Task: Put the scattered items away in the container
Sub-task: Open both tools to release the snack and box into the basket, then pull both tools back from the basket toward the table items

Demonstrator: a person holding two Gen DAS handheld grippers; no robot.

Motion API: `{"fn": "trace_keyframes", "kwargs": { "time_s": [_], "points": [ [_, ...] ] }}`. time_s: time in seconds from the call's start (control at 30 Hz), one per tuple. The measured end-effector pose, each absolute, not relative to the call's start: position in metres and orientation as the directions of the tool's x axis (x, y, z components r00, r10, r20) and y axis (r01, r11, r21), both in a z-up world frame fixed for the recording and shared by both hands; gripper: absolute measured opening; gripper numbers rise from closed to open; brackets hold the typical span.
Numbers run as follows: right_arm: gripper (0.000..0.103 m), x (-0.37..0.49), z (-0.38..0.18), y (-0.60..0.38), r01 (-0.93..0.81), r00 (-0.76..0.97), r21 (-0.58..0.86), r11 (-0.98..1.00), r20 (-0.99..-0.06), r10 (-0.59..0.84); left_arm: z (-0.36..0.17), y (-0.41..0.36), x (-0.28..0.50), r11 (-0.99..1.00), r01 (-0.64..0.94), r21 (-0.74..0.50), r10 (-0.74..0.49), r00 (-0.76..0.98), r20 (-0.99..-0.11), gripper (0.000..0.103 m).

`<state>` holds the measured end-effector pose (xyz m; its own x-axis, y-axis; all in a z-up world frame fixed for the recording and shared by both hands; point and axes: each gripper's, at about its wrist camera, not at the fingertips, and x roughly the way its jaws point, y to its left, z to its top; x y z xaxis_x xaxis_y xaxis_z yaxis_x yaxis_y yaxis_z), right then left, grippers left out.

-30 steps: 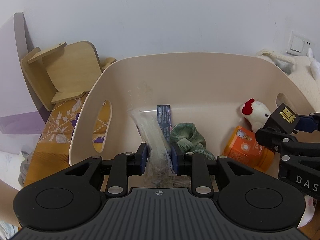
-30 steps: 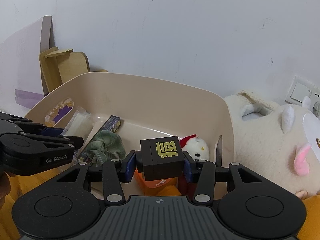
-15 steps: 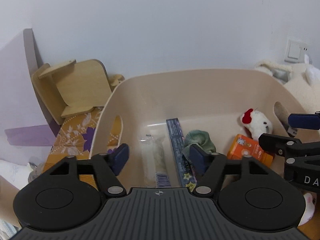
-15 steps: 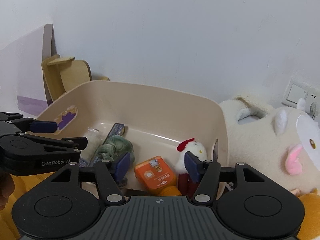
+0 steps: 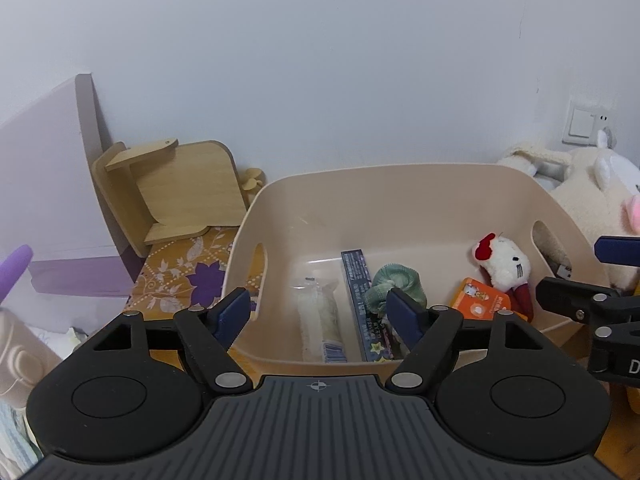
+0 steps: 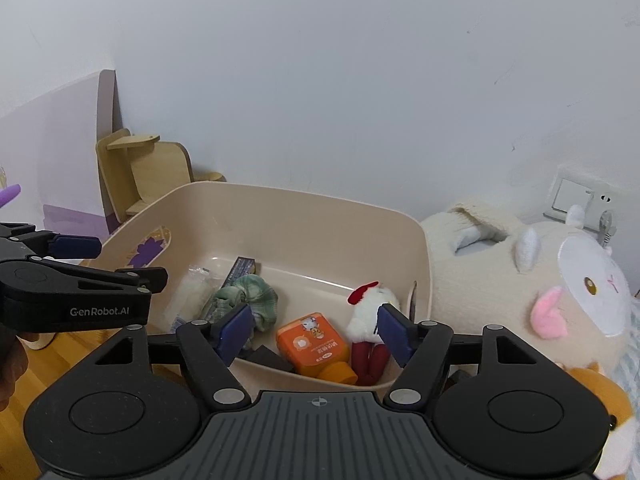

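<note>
A beige plastic bin (image 5: 400, 188) (image 6: 304, 216) holds a clear plastic packet (image 5: 320, 316) (image 6: 192, 292), a dark long box (image 5: 360, 292) (image 6: 240, 268), a green cloth (image 5: 396, 280) (image 6: 244, 296), an orange bottle (image 5: 480, 304) (image 6: 312, 344), a small white plush with a red bow (image 5: 504, 264) (image 6: 372, 308) and a black cube (image 6: 268, 356). My left gripper (image 5: 318, 312) is open and empty, above the bin's near left rim. My right gripper (image 6: 314, 330) is open and empty, above the near right rim.
A wooden stand (image 5: 176, 192) and a purple board (image 5: 48, 184) lean on the wall at left. A large cream plush (image 6: 532, 276) lies right of the bin. A floral orange cloth (image 5: 180, 280) lies under the bin. A wall socket (image 6: 576, 200) is at right.
My left gripper opened and let the clear packet drop into the bin. My right gripper opened and let the black cube drop in. Both grippers pulled back and up from the bin.
</note>
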<state>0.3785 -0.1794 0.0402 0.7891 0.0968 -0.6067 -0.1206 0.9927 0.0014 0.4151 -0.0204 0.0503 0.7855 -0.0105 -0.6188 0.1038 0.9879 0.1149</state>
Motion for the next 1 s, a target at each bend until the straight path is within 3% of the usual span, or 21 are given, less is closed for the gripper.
{"fn": "trace_keyframes", "kwargs": {
  "time_s": [0.57, 1.0],
  "points": [
    [0.075, 0.32, 0.053, -0.195, -0.11, 0.815, 0.016, 0.994, -0.571, 0.1, 0.064, -0.013, 0.352, 0.991, 0.117, 0.068, -0.056, 0.81, -0.583, 0.079],
    [0.076, 0.274, 0.026, -0.207, -0.119, 0.808, -0.002, 0.993, -0.582, 0.096, 0.049, -0.014, 0.292, 0.986, 0.159, 0.046, -0.104, 0.81, -0.578, 0.079]
  ]
}}
